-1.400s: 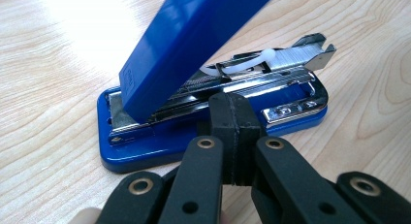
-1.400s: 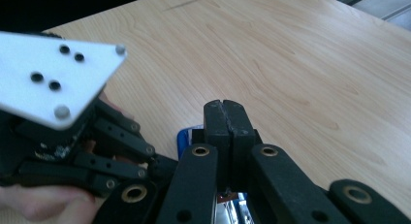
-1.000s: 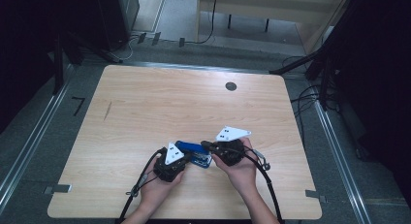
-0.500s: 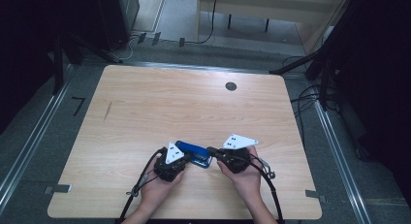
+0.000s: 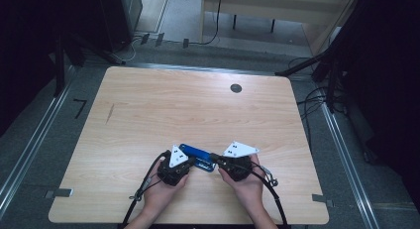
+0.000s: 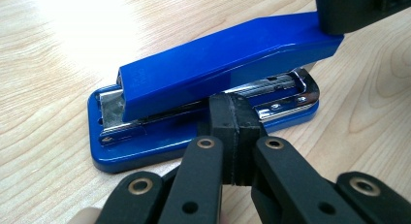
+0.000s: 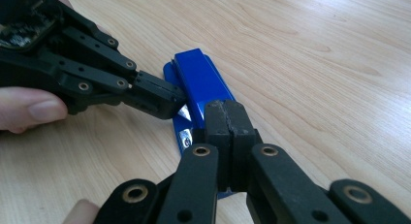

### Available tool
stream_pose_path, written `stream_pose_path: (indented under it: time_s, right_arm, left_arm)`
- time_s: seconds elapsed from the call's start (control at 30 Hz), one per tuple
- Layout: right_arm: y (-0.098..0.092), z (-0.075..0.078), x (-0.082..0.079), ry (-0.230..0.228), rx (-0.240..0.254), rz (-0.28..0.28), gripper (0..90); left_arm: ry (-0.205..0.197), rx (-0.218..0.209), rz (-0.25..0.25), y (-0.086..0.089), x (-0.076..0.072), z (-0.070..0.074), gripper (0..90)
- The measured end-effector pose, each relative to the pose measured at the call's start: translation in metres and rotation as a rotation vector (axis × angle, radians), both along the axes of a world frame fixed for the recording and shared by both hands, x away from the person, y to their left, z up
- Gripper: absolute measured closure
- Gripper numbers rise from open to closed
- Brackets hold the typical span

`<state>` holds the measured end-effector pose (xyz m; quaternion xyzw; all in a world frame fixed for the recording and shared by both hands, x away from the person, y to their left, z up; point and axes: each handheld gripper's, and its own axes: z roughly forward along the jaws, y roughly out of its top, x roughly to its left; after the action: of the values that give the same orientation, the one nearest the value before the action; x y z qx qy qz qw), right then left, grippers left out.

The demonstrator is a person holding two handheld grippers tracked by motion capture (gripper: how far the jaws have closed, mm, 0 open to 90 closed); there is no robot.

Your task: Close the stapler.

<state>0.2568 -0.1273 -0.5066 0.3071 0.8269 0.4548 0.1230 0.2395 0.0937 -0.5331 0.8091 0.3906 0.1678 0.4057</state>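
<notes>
A pale wood-grain table with rounded corners carries a blue metal-and-plastic stapler. It lies flat near the near edge, midway between the side edges. A round dark grommet sits near the far edge.

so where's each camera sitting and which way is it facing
High view: above the person's side, looking forward and down on the table; forearms, both hands, left gripper and right gripper show.
Left gripper view: rides the left gripper, looking along its shut jaws at the side of the stapler.
Right gripper view: rides the right gripper, looking down the stapler's length; the left gripper and fingers show too.
Shared: all three show the blue stapler.
</notes>
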Motion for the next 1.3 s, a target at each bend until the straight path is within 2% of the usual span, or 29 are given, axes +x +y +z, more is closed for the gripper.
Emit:
stream_pose_path:
  time_s: [0.03, 0.1, 0.27, 0.33, 0.4, 0.47, 0.57, 0.67, 0.73, 0.77, 0.87, 1.1, 1.23, 1.3]
  right_arm:
    - [0.0, -0.002, -0.001, -0.02, 0.011, -0.007, 90.0]
    - [0.0, -0.003, -0.002, -0.017, 0.027, -0.022, 90.0]
    - [0.001, -0.001, -0.003, -0.023, 0.017, -0.025, 90.0]
    - [0.0, 0.002, -0.005, -0.019, 0.073, -0.014, 90.0]
    - [0.0, 0.004, -0.006, -0.012, 0.072, -0.015, 90.0]
    - [0.001, 0.003, -0.008, -0.007, 0.085, -0.007, 90.0]
    - [0.004, 0.0, -0.015, -0.005, 0.065, 0.01, 90.0]
    - [0.006, -0.003, -0.022, 0.01, 0.059, 0.019, 90.0]
    - [0.006, -0.006, -0.025, 0.016, 0.048, 0.025, 90.0]
    - [0.007, -0.008, -0.026, 0.023, 0.045, 0.026, 90.0]
    - [0.005, -0.016, -0.027, 0.046, 0.037, 0.02, 90.0]
    - [0.004, -0.029, -0.028, 0.074, 0.012, 0.012, 90.0]
    - [0.007, -0.032, -0.026, 0.079, -0.004, 0.02, 90.0]
    - [0.008, -0.034, -0.025, 0.085, -0.012, 0.019, 90.0]
  left_arm:
    - [0.001, 0.002, -0.003, 0.0, 0.0, 0.0, 90.0]
    - [0.004, -0.008, 0.001, 0.001, 0.0, 0.0, 90.0]
    - [-0.009, -0.054, 0.013, 0.008, -0.002, 0.001, 90.0]
    - [-0.022, -0.069, 0.025, 0.012, -0.004, 0.002, 90.0]
    - [-0.022, -0.096, 0.037, 0.016, -0.005, 0.002, 90.0]
    - [-0.029, -0.099, 0.044, 0.019, -0.008, 0.003, 90.0]
    - [-0.04, -0.098, 0.053, 0.025, -0.012, 0.006, 90.0]
    - [-0.057, -0.108, 0.084, 0.036, -0.015, 0.008, 90.0]
    - [-0.077, -0.116, 0.127, 0.045, -0.015, 0.009, 89.0]
    - [-0.079, -0.12, 0.145, 0.05, -0.015, 0.01, 85.2]
    - [-0.08, -0.119, 0.184, 0.065, -0.015, 0.009, 82.6]
    - [-0.102, -0.118, 0.24, 0.088, -0.019, 0.008, 62.4]
    - [-0.13, -0.086, 0.324, 0.105, -0.021, 0.009, 45.5]
    - [-0.118, -0.068, 0.378, 0.115, -0.022, 0.01, 33.3]
